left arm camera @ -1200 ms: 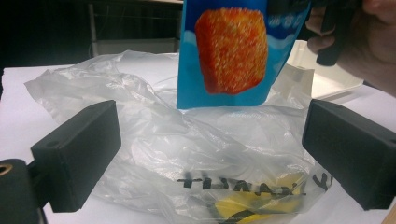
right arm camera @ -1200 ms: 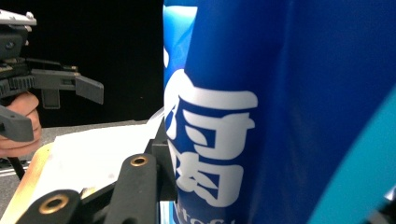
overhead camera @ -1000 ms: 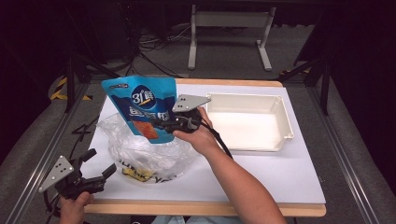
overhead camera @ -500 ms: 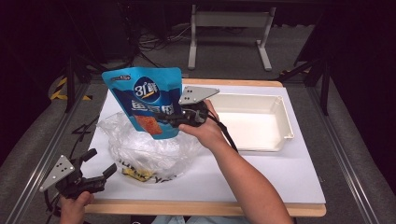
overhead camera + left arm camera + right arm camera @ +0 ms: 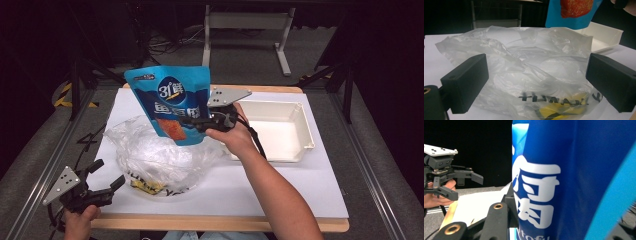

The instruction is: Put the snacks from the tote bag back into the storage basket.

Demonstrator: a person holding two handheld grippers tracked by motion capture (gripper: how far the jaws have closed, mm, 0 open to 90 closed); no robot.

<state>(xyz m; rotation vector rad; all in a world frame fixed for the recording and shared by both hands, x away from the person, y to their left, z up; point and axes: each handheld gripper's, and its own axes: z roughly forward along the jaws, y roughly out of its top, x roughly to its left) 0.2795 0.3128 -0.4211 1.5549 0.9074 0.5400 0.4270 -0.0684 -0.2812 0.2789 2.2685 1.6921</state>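
Your left tongs [image 5: 106,186] sit at the near left edge of the white surface [image 5: 300,185], jaws spread wide and holding nothing. Just right of them lies a crumpled clear plastic bag [image 5: 155,155] with something yellow and black inside. Above the bag, your right tongs [image 5: 192,122] clamp a blue stand-up snack pouch [image 5: 170,102], held upright off the surface. At the far right, the shallow white rectangular tray [image 5: 306,131] sits empty.
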